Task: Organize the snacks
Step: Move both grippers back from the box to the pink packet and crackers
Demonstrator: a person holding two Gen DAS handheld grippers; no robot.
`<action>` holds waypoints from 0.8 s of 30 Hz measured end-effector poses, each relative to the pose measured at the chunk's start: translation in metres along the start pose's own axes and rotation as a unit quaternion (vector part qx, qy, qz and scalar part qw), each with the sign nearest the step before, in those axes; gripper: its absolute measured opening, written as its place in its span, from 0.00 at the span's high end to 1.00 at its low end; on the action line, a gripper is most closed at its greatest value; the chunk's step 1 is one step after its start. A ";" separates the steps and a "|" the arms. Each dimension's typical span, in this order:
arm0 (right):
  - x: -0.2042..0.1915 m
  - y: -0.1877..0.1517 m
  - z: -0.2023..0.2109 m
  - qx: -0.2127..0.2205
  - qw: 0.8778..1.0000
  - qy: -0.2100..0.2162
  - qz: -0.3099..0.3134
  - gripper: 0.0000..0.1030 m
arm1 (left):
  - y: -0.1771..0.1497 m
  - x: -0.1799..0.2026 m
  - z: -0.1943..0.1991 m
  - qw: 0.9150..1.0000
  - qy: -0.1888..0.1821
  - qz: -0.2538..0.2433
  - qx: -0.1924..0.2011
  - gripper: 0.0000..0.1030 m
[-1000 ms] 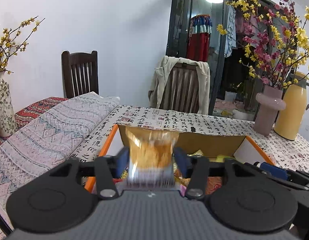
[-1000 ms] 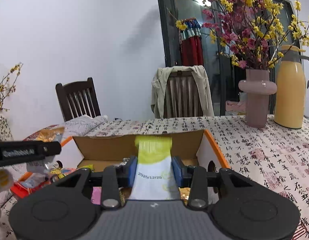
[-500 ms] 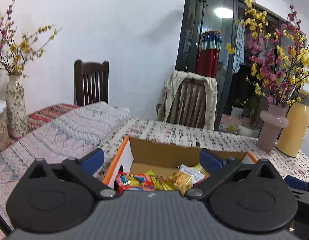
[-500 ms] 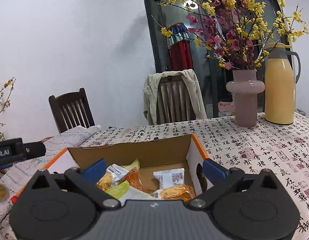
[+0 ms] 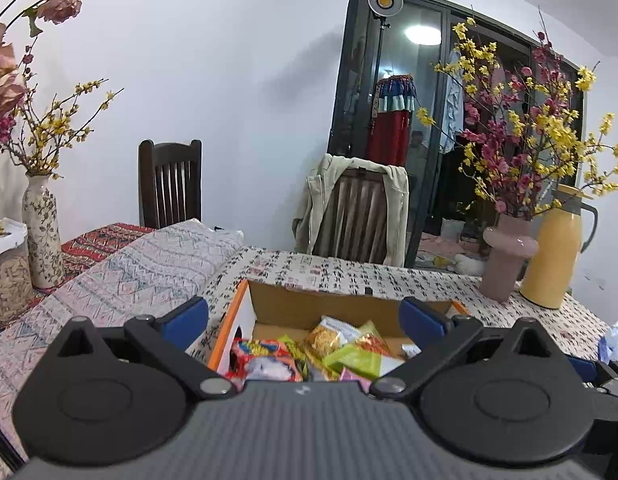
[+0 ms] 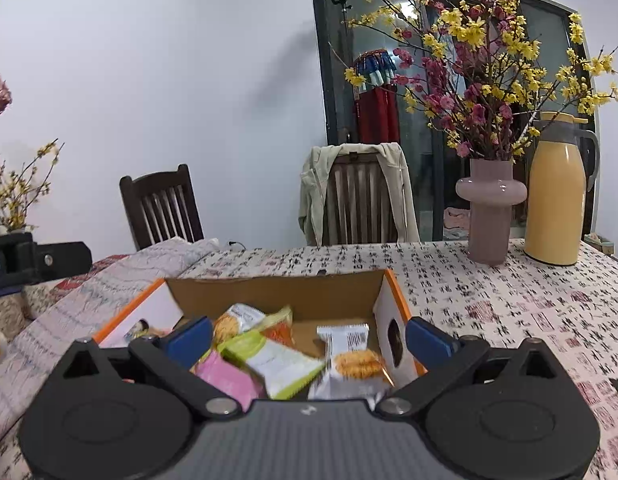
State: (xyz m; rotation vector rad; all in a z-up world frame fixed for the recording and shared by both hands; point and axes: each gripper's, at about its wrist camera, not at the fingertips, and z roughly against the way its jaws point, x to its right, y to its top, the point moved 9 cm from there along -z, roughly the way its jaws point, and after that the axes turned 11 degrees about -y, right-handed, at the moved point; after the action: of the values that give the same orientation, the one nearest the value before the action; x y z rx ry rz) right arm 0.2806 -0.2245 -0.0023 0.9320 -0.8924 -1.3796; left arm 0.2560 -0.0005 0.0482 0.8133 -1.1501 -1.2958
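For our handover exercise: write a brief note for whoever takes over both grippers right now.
Left gripper: open, holding nothing; its jaws have just been opening.
Right gripper: the same.
Both are above the cardboard box on the table.
Done: snack packets lie loose inside the box.
Left: a blue wrapper lies at the table's right edge; check whether it belongs in the box.

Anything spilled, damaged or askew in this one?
Nothing stands out. The snack packets lie jumbled inside the cardboard box, none spilled onto the table. Vase and flask stand upright.
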 end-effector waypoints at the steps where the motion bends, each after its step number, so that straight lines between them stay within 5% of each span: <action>1: 0.002 -0.004 0.005 -0.003 1.000 -0.001 0.002 0.00 | -0.004 0.000 0.004 1.000 -0.001 0.000 -0.003 0.00; 13: 0.028 -0.072 0.036 -0.061 0.998 -0.014 0.015 0.00 | -0.062 -0.023 0.029 0.998 0.008 -0.002 -0.061 0.00; 24: 0.042 -0.117 0.023 -0.111 0.994 -0.023 0.008 0.00 | -0.117 -0.042 0.014 0.995 0.016 -0.006 -0.103 0.00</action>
State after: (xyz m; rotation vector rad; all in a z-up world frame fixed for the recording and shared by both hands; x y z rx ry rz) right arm 0.2144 -0.2643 -0.1018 0.7237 -0.7616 -1.4577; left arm 0.2118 0.0261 -0.0655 0.6876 -0.9682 -1.3806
